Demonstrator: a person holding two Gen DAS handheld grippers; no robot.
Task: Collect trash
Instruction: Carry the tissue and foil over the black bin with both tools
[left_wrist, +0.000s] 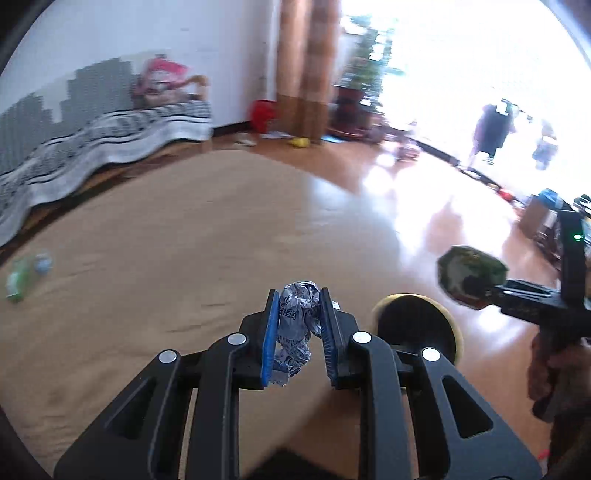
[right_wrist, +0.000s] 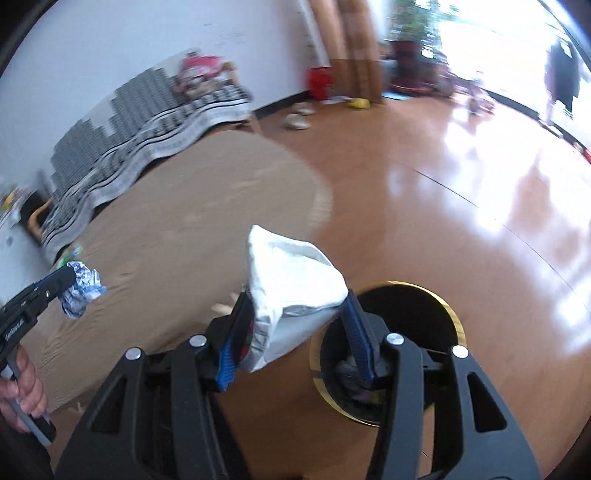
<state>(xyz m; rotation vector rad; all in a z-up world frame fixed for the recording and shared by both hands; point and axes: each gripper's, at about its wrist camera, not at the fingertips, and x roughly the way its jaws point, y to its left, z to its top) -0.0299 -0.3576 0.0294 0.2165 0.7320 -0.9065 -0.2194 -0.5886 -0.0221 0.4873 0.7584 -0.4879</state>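
My left gripper (left_wrist: 300, 295) is shut on a crumpled silver-blue wrapper (left_wrist: 297, 325), squeezed between the blue pads. The same wrapper (right_wrist: 82, 288) shows at the left edge of the right wrist view, in the left gripper (right_wrist: 74, 277). My right gripper (right_wrist: 295, 299) is shut on a puffed white snack bag (right_wrist: 291, 273); from the left wrist view that bag (left_wrist: 469, 275) shows its green printed side, in the right gripper (left_wrist: 480, 290). A round black bin with a gold rim (right_wrist: 388, 354) stands on the floor just beneath and right of both grippers, also visible as the bin (left_wrist: 417, 325).
A tan rug (left_wrist: 147, 258) covers the floor to the left, with a green plastic bottle (left_wrist: 27, 275) lying on it. A sofa with a striped grey cover (left_wrist: 92, 147) runs along the wall. A red bucket (left_wrist: 264, 114), plants and clutter stand at the far side. A person (left_wrist: 493, 131) stands by the bright window.
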